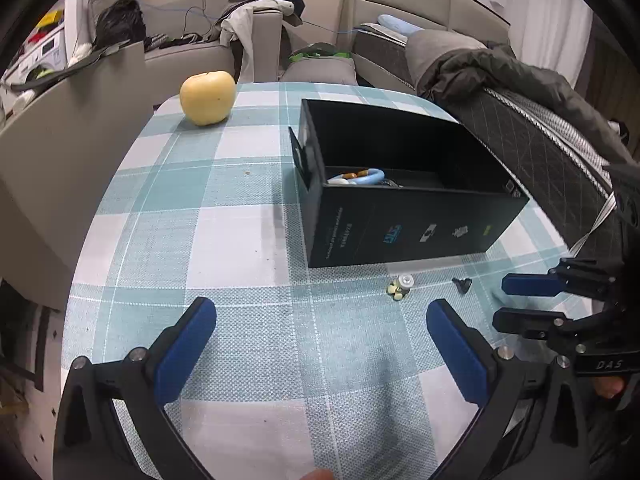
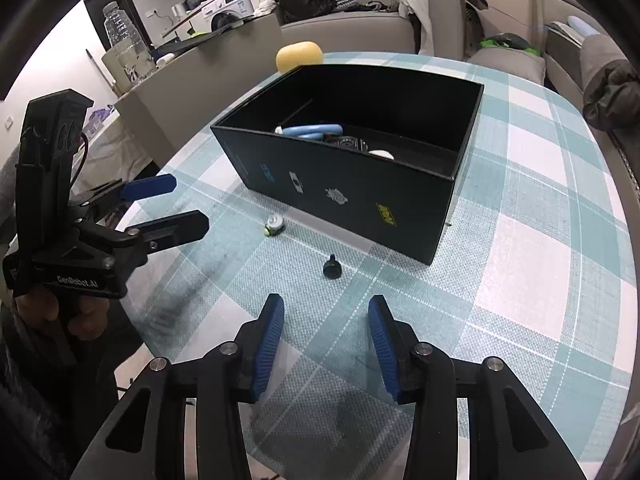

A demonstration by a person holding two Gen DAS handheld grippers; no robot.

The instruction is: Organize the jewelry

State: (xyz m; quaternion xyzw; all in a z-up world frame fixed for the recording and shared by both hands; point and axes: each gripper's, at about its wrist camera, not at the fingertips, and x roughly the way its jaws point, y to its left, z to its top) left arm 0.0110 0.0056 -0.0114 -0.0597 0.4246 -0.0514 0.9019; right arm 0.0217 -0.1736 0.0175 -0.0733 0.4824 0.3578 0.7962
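The left gripper (image 1: 320,316) hangs over the checked tablecloth (image 1: 224,232) with its blue pads spread wide and nothing between them. The right gripper (image 2: 326,312) is only partly open, its pads apart with bare cloth between them; it grips nothing either. Its own camera shows just the front halves of its fingers, the rest running off the bottom edge. The hand (image 2: 60,312) behind the left gripper shows only as a few fingers under the black frame.

Just ahead of the right gripper lies a small black stud-like piece (image 2: 331,268), too small to name with certainty. Farther on, close to the box wall, sits a tiny yellow-green and silver trinket (image 1: 400,288); its form is hard to make out.

Behind both stands an open black box (image 1: 400,220), printed with small logos on its near side. Its wall hides most of the contents: a light blue looped piece (image 2: 310,130), something white and an amber bit (image 1: 352,176) peek over the rim, with a dark metallic item (image 2: 352,144) beside them that stays unclear.

A yellow apple (image 1: 207,97) rests at the far table edge, half hidden by the box in the right wrist view.
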